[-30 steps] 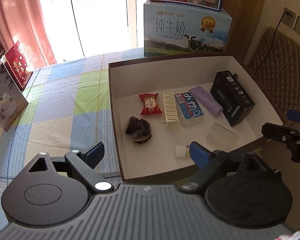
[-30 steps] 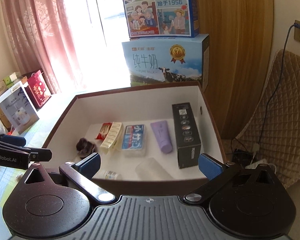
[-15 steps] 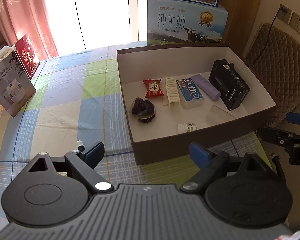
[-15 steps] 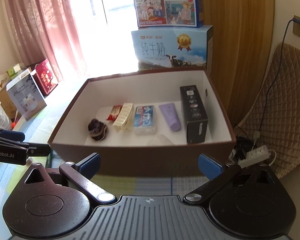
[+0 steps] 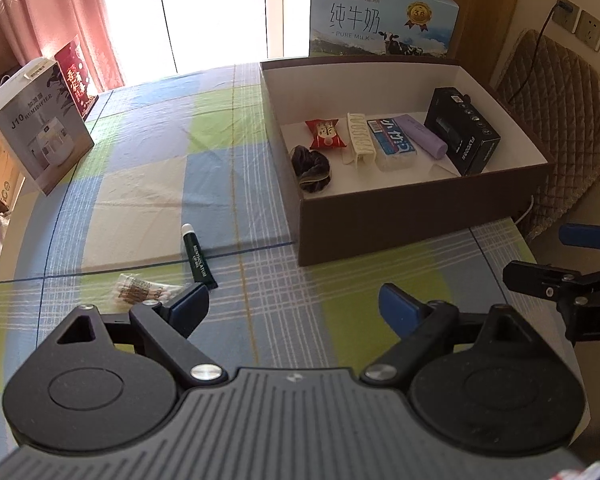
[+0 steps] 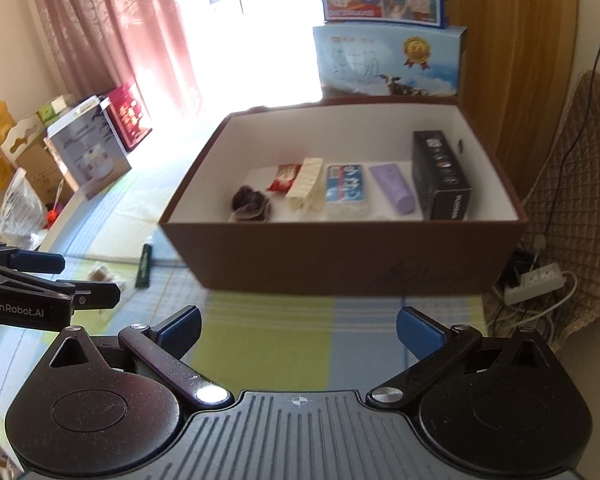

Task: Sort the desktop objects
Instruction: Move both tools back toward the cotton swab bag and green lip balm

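left wrist view, brown box [image 5: 420,216] holding scrunchie [image 5: 311,167], snack packet [image 5: 326,134], black carton [image 5: 462,136], both claws spread wide, empty

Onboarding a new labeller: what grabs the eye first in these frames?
First, the large brown cardboard box with white lining on the right of the checked tablecloth, holding a neat row including a black carton and a lilac tube. Next, two strays on the cloth to its left: a dark green tube and a clear packet of cotton swabs. Both grippers, left and right, hover open and empty.
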### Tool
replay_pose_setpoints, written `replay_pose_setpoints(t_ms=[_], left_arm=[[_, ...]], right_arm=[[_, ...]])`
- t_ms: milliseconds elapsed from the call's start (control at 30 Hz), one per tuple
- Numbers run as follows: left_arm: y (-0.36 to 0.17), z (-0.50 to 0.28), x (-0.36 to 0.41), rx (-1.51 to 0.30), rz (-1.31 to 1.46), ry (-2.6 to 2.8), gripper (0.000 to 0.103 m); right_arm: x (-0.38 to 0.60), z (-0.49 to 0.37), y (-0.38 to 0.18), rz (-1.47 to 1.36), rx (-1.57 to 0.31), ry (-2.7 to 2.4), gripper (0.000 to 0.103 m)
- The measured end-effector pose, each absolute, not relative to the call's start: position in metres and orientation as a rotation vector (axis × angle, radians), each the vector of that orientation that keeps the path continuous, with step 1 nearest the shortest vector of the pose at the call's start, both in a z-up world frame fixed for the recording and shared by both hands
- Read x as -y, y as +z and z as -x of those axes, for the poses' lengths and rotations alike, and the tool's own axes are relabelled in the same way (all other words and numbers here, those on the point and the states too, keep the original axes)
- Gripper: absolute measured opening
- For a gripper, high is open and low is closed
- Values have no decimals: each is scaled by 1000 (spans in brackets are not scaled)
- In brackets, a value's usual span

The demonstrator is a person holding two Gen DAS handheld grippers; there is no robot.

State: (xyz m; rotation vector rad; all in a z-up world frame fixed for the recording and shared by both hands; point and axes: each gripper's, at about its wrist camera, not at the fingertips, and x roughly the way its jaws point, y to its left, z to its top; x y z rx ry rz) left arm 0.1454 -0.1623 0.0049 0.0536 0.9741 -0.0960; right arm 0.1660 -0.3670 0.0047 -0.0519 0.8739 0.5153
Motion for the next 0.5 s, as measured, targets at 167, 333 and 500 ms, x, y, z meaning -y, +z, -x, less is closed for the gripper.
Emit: replay_pose_setpoints(t_ms=[167,333,500], left_arm=[[-2,-129,142,-1000,-46,-77,90],[-10,-114,116,-1027,-35,-42,90],[-17,-106,90,-1049,-29,3,90]], right_arm=[[348,-152,-3,58,-908,546,101],[322,-138,-18,70,-955,584,101],[294,-129,-32,86,-993,619,101]])
